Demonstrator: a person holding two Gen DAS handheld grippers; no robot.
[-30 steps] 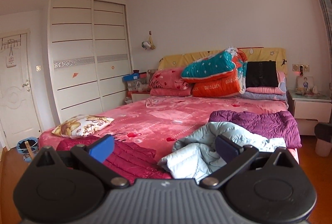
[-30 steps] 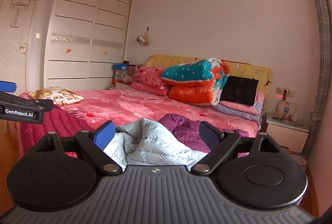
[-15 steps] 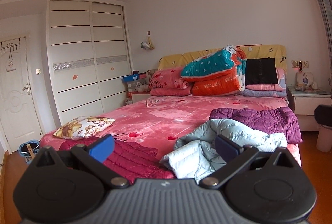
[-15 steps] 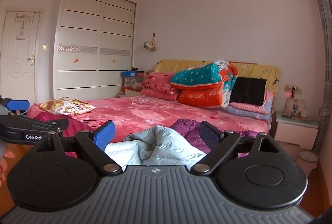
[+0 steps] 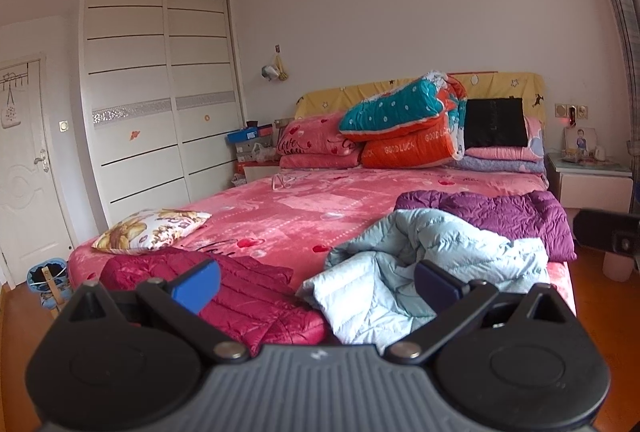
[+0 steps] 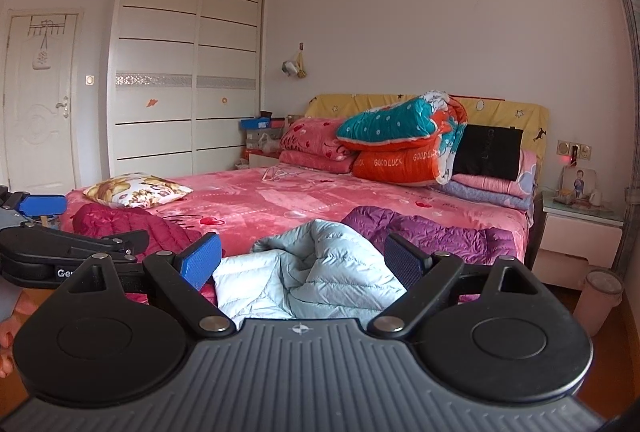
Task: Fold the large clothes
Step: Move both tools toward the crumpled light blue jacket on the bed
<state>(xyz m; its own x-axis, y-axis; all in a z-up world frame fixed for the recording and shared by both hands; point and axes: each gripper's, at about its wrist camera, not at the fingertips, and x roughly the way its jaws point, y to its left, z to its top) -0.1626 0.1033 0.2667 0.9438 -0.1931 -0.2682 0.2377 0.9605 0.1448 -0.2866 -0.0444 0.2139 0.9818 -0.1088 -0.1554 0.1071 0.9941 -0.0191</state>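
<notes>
Both the left claw (image 5: 316,282) and right claw (image 6: 302,260) gape wide, empty. A pale blue jacket (image 5: 404,272) lies crumpled on the bed (image 5: 288,208).

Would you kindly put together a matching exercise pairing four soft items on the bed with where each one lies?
Things:
1. light blue jacket
2. dark red jacket
3. purple jacket
4. floral pillow

Places:
A. at the bed's left front corner, just behind the dark red one
B. crumpled at the foot of the bed, in the middle of the three jackets
C. on the right side of the bed, behind the crumpled one
D. at the foot of the bed, on the left

Pairs: 1-B, 2-D, 3-C, 4-A
</notes>
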